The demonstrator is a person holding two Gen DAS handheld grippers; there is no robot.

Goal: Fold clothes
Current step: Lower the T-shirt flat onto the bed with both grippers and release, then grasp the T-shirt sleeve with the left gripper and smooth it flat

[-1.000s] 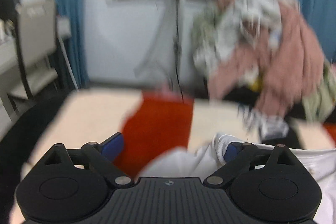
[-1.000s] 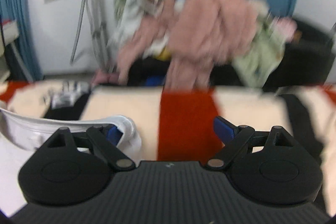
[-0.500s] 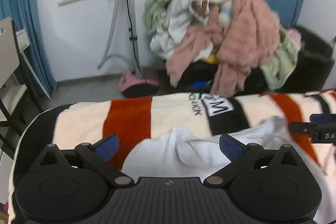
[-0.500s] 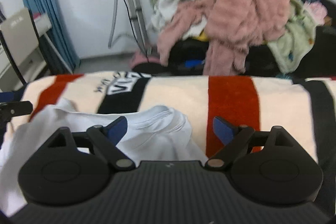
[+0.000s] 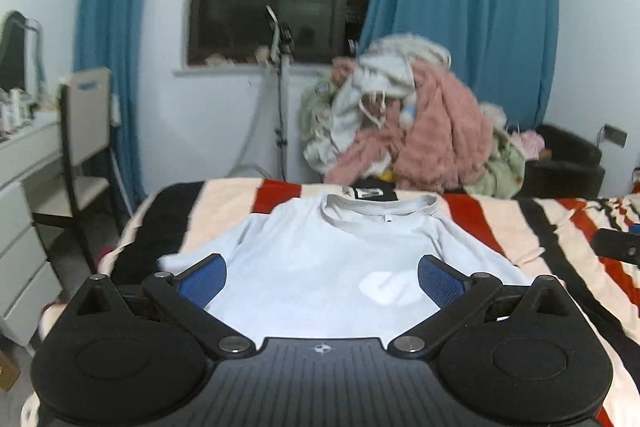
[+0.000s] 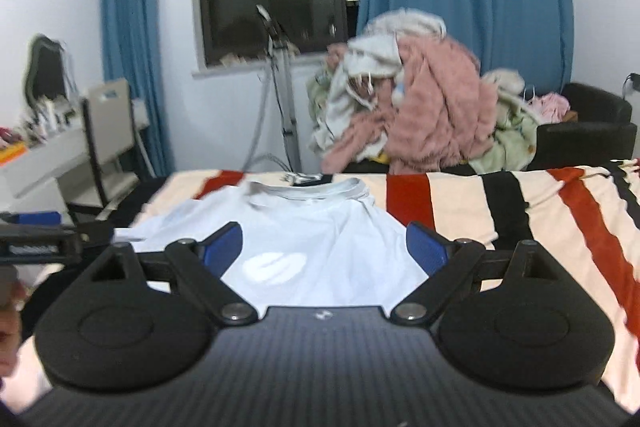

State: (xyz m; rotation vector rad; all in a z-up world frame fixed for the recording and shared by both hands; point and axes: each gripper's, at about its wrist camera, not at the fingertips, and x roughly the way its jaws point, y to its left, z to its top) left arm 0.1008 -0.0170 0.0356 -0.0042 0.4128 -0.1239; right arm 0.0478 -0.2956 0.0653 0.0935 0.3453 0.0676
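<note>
A white T-shirt [image 5: 340,251] lies spread flat on the striped bed cover [image 5: 560,227], collar at the far end, sleeves out to both sides, a pale logo near me. My left gripper [image 5: 322,283] hovers open over the shirt's near part, nothing between its blue pads [image 5: 204,281]. In the right wrist view the same T-shirt [image 6: 304,231] lies ahead, and my right gripper [image 6: 324,251] is open above its lower half, holding nothing. The right gripper's tip shows at the right edge of the left view; the left gripper's finger [image 6: 36,239] shows at the left of the right view.
A heap of pink, white and green clothes [image 5: 412,123] sits on a dark armchair [image 5: 568,159] beyond the bed. A garment steamer pole [image 5: 280,99] stands under the window. A chair [image 5: 86,131] and white dresser [image 5: 20,187] stand left.
Both grippers have pulled back and risen from the far edge of the bed. The shirt, bunched by the fingers earlier, now lies spread flat, released by both.
</note>
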